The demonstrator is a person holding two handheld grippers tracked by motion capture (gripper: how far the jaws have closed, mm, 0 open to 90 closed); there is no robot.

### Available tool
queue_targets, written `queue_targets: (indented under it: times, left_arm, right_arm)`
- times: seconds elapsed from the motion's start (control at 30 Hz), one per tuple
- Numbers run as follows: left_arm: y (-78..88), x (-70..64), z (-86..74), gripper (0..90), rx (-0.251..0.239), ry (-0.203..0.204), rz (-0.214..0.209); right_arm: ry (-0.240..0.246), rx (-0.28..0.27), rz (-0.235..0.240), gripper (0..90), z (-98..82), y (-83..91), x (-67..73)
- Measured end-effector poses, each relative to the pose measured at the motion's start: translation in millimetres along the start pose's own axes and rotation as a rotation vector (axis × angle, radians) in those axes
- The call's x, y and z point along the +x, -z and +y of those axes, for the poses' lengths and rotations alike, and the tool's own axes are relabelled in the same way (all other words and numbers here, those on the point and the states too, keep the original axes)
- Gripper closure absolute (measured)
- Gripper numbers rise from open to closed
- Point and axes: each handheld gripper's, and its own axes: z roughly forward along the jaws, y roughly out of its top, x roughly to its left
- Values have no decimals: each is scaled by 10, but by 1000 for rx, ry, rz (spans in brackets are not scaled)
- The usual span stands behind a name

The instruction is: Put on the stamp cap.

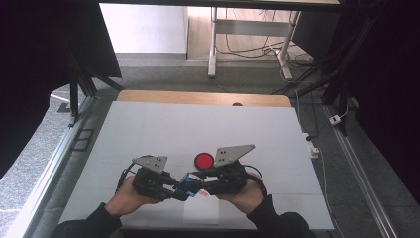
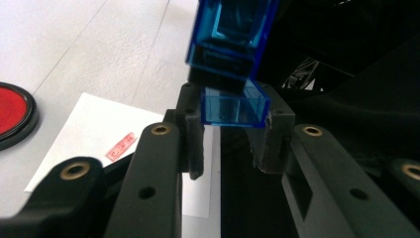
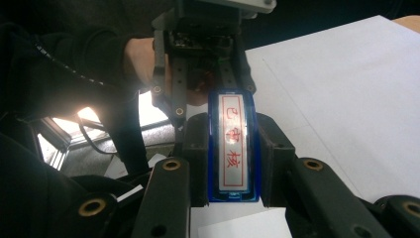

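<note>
Two grippers: both held low over the near middle of the table, tips meeting on one blue item.
Left hand (image 1: 130, 197): wraps the left gripper (image 1: 179, 191) from the near-left, forearm in a dark sleeve coming up from the bottom edge.
Right hand (image 1: 243, 194): wraps the right gripper (image 1: 198, 184) from the near-right, same dark sleeve.
Left gripper state: jaws pressed in on a blue transparent piece (image 2: 233, 106); in the left gripper view the pads sit against both its side walls, open hollow side facing the camera.
Right gripper state: jaws pinched on the blue stamp body (image 3: 233, 148); in the right gripper view the pads clamp its long sides, with the white face and red characters turned toward the camera.
Stamp place: in the air between the two hands, just above the white paper sheet (image 1: 202, 210), blue showing at the meeting point of the tips.
Join: left gripper view shows the clamped blue piece directly below the larger blue body (image 2: 230, 29), the two touching or very close; cannot tell whether seated.
Paper sheet: lies flat at the near table edge; small red printed mark (image 2: 121, 147) on it, just beside the left gripper's jaw.
Red round pad (image 1: 204, 160): black-rimmed, on the table just beyond the grippers, apart from them.
Table (image 1: 163, 129): pale grey top, wooden strip at the far edge.
</note>
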Motion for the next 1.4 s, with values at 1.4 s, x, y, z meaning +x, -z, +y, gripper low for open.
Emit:
queue_targets:
  times: [1.4]
  left_arm:
    - [30, -50, -28, 613, -8, -42, 36]
  right_arm:
    - [-14, 9, 40, 709, -12, -24, -7]
